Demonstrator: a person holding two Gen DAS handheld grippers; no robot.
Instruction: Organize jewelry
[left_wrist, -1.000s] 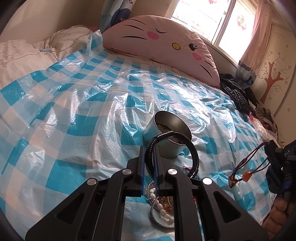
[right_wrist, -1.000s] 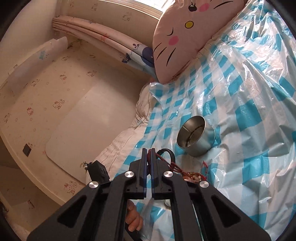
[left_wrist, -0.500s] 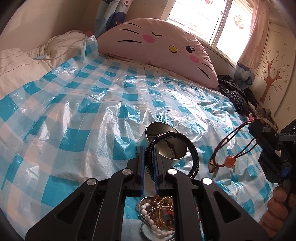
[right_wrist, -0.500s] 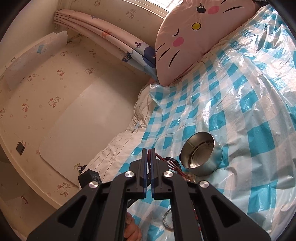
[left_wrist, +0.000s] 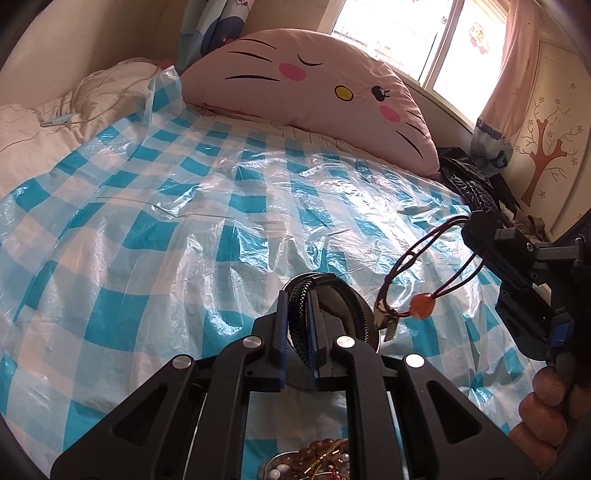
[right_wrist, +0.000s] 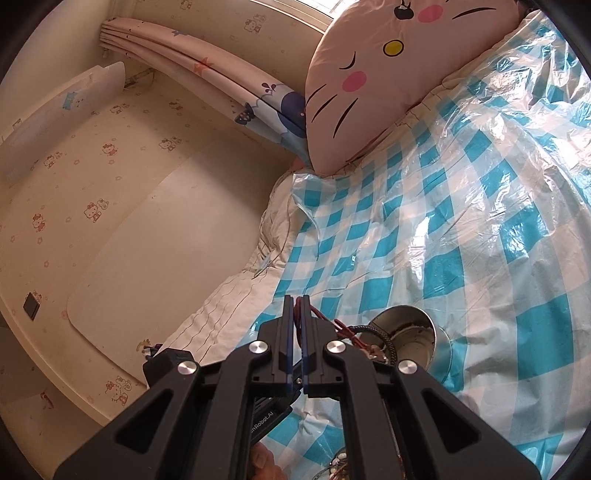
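My left gripper (left_wrist: 297, 295) is shut on a black braided bracelet (left_wrist: 354, 306), held right over the steel cup (left_wrist: 373, 334), which it mostly hides. My right gripper (right_wrist: 296, 301) is shut on a dark red cord necklace (right_wrist: 321, 315). In the left wrist view the right gripper (left_wrist: 471, 225) holds that necklace (left_wrist: 410, 258) with its orange bead (left_wrist: 422, 305) and pendant hanging just right of the cup. The cup (right_wrist: 406, 332) also shows in the right wrist view, with the black bracelet (right_wrist: 384, 339) at its rim. A dish of beaded jewelry (left_wrist: 314, 463) lies below the left gripper.
A blue and white checked plastic sheet (left_wrist: 184, 240) covers the bed. A pink cat-face pillow (left_wrist: 314, 85) lies at the head. Dark clothes (left_wrist: 472, 184) are piled at the far right. A cream quilt (left_wrist: 55, 110) lies at the left edge, by the wall.
Both grippers have risen and moved in over the cup. The black bracelet now hangs at the cup's mouth, and the necklace has swung in close beside it.
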